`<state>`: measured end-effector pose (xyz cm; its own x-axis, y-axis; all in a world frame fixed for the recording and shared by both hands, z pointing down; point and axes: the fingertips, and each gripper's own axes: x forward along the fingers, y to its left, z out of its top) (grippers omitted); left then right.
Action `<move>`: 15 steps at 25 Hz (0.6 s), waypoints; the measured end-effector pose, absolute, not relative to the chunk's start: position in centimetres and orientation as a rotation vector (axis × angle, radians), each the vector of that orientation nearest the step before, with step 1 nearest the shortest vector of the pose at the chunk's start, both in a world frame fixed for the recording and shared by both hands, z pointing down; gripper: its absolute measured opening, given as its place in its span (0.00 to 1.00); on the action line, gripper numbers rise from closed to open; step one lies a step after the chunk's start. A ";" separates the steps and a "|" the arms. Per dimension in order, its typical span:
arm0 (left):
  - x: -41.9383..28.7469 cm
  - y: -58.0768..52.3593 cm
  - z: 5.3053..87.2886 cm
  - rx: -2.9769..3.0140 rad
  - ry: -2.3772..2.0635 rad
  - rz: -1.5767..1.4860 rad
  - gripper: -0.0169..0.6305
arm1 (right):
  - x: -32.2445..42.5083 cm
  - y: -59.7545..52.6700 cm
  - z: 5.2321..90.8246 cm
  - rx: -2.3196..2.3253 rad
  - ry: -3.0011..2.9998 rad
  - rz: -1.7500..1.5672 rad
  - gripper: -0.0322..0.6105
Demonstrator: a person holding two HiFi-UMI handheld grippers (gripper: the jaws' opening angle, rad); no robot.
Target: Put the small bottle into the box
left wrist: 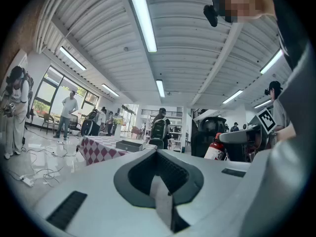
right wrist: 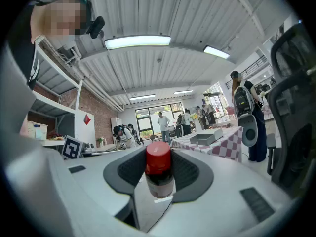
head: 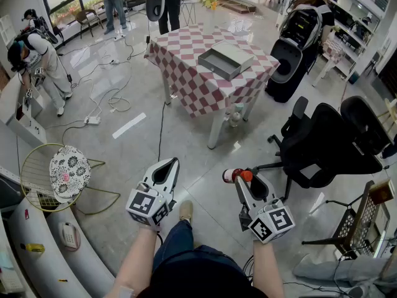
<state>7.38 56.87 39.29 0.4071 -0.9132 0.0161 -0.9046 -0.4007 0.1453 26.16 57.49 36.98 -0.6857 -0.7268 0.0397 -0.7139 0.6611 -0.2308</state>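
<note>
Checkered table (head: 186, 82) with the box (head: 212, 63) is sitting well ahead; right gripper (head: 239, 180) is pinching the small bottle (right wrist: 159, 174), cap up; left gripper (head: 171, 164) is idling, jaws pressed together.

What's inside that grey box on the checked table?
Seen from above, the grey box shows a bare floor; its near wall hides a strip. The small bottle with the red cap sits between the right tongs.
</note>
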 end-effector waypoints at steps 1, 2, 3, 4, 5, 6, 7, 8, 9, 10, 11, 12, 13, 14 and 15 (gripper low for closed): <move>7.1 55.7 39.3 2.522 -1.636 -0.104 0.03 | 25.8 56.5 37.2 -1.222 2.820 -0.350 0.28; 6.8 54.6 39.3 2.520 -1.635 -0.107 0.03 | 25.5 55.4 37.3 -1.225 2.828 -0.346 0.29; 6.5 53.4 39.3 2.518 -1.637 -0.107 0.03 | 25.2 54.3 37.4 -1.228 2.832 -0.344 0.29; 6.3 52.2 39.4 2.518 -1.642 -0.103 0.03 | 25.0 53.2 37.5 -1.232 2.834 -0.344 0.28; 6.1 51.0 39.4 2.518 -1.643 -0.097 0.03 | 24.8 52.0 37.5 -1.235 2.834 -0.346 0.29; 5.8 49.8 39.3 2.519 -1.641 -0.092 0.03 | 24.5 50.8 37.4 -1.237 2.833 -0.350 0.28; 5.5 48.7 39.3 2.519 -1.636 -0.088 0.03 | 24.1 49.7 37.3 -1.239 2.832 -0.355 0.28; 5.2 47.5 39.2 2.519 -1.630 -0.086 0.03 | 23.7 48.6 37.2 -1.241 2.830 -0.359 0.29; 4.8 46.4 39.0 2.522 -1.623 -0.084 0.03 | 23.3 47.5 37.1 -1.246 2.827 -0.362 0.29; 4.5 45.2 38.9 2.526 -1.615 -0.082 0.03 | 22.9 46.3 37.1 -1.254 2.822 -0.364 0.29; 4.1 44.1 38.8 2.531 -1.608 -0.081 0.03 | 22.6 45.2 37.0 -1.263 2.817 -0.366 0.29; 3.8 42.9 38.7 2.533 -1.602 -0.081 0.03 | 22.2 44.1 37.0 -1.272 2.812 -0.367 0.29; 3.4 41.7 38.6 2.534 -1.597 -0.082 0.03 | 21.9 43.0 36.9 -1.281 2.808 -0.369 0.28; 2.9 40.5 38.7 2.534 -1.592 -0.081 0.03 | 21.5 41.9 36.9 -1.287 2.805 -0.371 0.29; 2.5 39.4 38.7 2.536 -1.587 -0.079 0.03 | 21.1 40.9 37.0 -1.293 2.801 -0.374 0.29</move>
<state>2.45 39.40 38.72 0.4393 -0.8977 0.0342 -0.8898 -0.4296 0.1540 21.13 40.87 37.00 -0.6535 -0.7537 0.0698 -0.7456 0.6251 -0.2309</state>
